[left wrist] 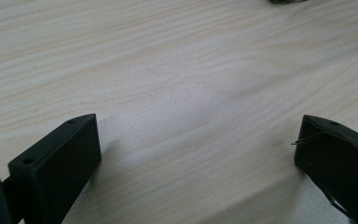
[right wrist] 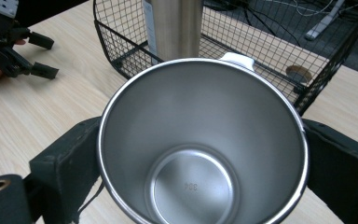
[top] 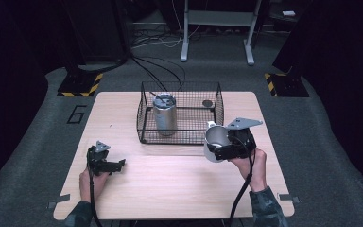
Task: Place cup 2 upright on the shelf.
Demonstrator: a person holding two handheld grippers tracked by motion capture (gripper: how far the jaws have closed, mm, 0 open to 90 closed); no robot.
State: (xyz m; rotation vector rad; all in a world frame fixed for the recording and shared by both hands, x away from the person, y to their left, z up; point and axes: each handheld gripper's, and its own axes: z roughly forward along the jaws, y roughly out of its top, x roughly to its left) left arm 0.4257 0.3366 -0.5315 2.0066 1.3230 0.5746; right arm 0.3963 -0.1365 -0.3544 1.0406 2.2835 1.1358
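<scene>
Steel cup (right wrist: 200, 149), empty, rigid, likely light and slick-walled, was clamped across its body by the right gripper (top: 230, 145) near the bench's right edge, beside the wire basket (top: 179, 113); left gripper (top: 105, 162) spread, idle

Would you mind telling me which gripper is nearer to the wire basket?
Right. The right gripper, clamping a steel cup, sits beside the wire basket; the left gripper rests farther away.

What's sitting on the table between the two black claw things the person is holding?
Nothing. In the high view the table is bare wood between the left gripper and the right gripper, which is clamped on a steel cup.
</scene>
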